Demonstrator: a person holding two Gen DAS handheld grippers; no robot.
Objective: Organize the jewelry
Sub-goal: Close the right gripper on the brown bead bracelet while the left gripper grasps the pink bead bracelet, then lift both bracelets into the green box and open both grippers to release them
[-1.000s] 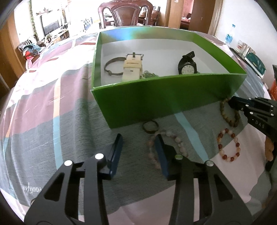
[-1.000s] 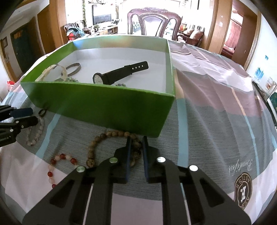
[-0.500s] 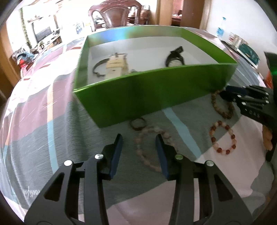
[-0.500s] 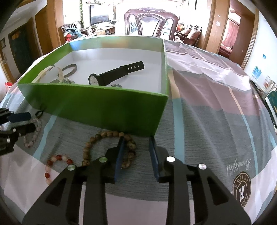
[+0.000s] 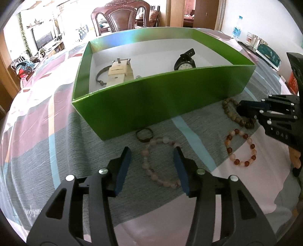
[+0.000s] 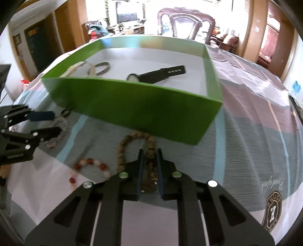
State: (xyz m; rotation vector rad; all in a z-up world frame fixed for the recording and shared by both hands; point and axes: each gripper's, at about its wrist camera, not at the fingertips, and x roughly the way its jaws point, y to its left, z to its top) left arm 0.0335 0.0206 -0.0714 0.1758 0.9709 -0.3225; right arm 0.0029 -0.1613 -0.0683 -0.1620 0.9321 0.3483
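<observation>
A green box (image 5: 170,98) holds a black watch (image 5: 184,65), a cream watch (image 5: 119,72) and a bangle (image 5: 100,75). My left gripper (image 5: 152,151) is open above a pale pink bead bracelet (image 5: 157,160) on the cloth; a small dark ring (image 5: 144,134) lies beyond it. My right gripper (image 6: 150,151) is shut on the brown bead bracelet (image 6: 132,140) in front of the box (image 6: 151,111); it also shows in the left wrist view (image 5: 246,111). A red and white bead bracelet (image 5: 240,149) lies between the two grippers.
The table has a striped pink, grey and teal cloth (image 5: 37,121). A carved wooden chair (image 5: 125,17) stands behind the box. A water bottle (image 5: 236,31) and boxes stand at the far right.
My right gripper opened, moved forward and closed on the brown bead bracelet. My left gripper shifted right over the pink bracelet, still open.
</observation>
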